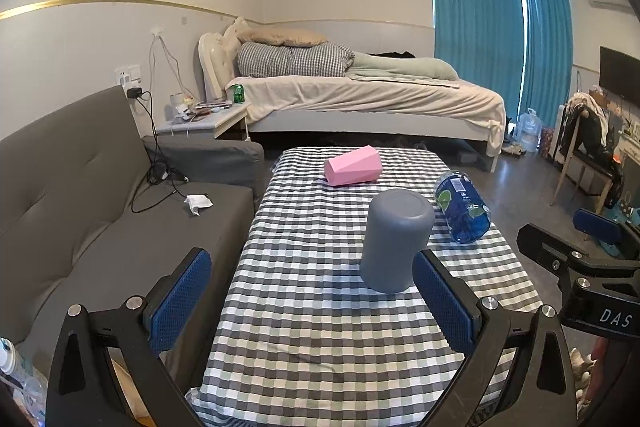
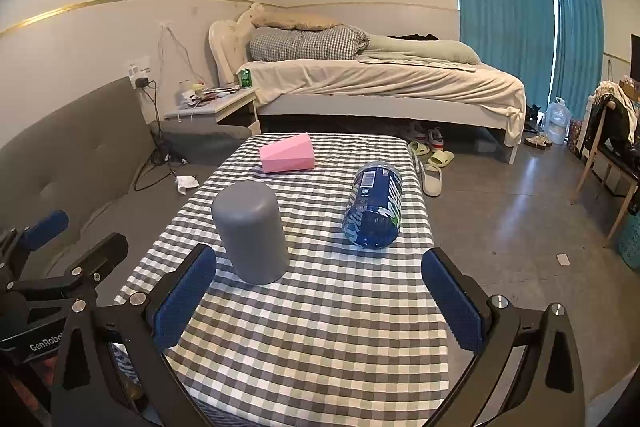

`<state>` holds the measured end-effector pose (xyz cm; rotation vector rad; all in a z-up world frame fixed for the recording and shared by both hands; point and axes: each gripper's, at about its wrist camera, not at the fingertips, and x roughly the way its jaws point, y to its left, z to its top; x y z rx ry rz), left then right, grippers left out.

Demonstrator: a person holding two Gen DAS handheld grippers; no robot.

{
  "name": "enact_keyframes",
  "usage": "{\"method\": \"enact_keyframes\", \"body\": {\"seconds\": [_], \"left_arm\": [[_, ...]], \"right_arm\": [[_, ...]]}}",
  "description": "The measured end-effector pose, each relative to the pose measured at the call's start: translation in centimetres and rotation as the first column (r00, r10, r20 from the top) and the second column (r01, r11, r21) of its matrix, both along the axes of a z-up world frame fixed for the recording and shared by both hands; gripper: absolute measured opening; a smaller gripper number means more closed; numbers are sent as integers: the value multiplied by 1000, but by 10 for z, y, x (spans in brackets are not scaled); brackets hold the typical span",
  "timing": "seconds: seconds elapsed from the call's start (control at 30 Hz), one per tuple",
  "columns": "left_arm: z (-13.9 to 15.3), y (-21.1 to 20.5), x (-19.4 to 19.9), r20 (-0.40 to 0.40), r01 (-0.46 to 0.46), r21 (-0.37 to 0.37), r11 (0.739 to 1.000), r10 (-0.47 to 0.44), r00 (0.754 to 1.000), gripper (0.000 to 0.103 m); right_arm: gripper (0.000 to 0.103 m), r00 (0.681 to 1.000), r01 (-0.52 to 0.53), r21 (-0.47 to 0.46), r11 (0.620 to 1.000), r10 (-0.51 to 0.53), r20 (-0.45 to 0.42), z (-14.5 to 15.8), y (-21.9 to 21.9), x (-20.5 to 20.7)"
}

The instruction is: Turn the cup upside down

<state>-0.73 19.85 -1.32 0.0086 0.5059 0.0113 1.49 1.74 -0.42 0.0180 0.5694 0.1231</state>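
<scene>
A grey cup (image 1: 394, 241) stands on the checked table (image 1: 320, 327) with its closed end up; it also shows in the right wrist view (image 2: 252, 233). A pink faceted cup (image 1: 353, 165) lies on its side at the far end, also seen in the right wrist view (image 2: 287, 153). A blue cup (image 1: 462, 207) lies on its side at the right, nearer in the right wrist view (image 2: 374, 205). My left gripper (image 1: 316, 295) is open and empty, its right finger beside the grey cup. My right gripper (image 2: 320, 295) is open and empty, short of the cups.
A grey sofa (image 1: 80, 207) runs along the table's left side. A bed (image 1: 360, 95) and nightstand (image 1: 208, 119) stand beyond the table. Slippers (image 2: 434, 167) lie on the floor to the right. A chair (image 2: 608, 155) stands at the far right.
</scene>
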Motion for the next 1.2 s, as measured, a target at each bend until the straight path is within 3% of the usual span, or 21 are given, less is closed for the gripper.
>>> {"method": "enact_keyframes", "body": {"seconds": [0.57,1.2], "left_arm": [[-2,-2,2,-10,-6,19,1000,6,1000,103],[-2,1,2,-8,-22,-21,1000,22,1000,103]], "right_arm": [[103,999,14,-9,1000,-14,-30,-7,0,6],[103,1000,11,-20,1000,-12,-26,-6,3,5]]}}
